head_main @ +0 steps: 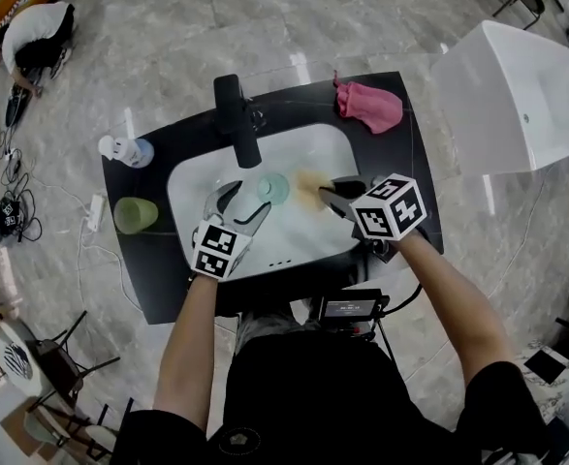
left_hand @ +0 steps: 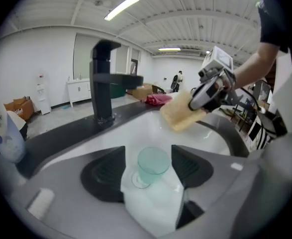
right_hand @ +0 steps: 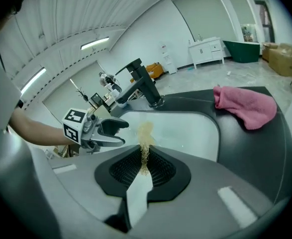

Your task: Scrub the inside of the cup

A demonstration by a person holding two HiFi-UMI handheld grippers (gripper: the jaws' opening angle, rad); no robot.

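Right gripper (head_main: 327, 194) is clamped on the yellow sponge (head_main: 312, 186), held over the right half of the white basin (head_main: 195, 194). Left gripper (head_main: 246, 200) hangs with its jaws apart, pressing on nothing. The teal cup (head_main: 272, 188) sits mid-basin by the drain, just beyond the left jaws and free of both tools. I judge scrubbing has not begun: the cup must first be gripped and steadied, then the sponge pushed inside. Left gripper view frames the cup between its open jaws. Right gripper view gives the sponge edge-on and no cup at all. Only the head view shows a green cup (head_main: 135, 214) at the counter's left edge
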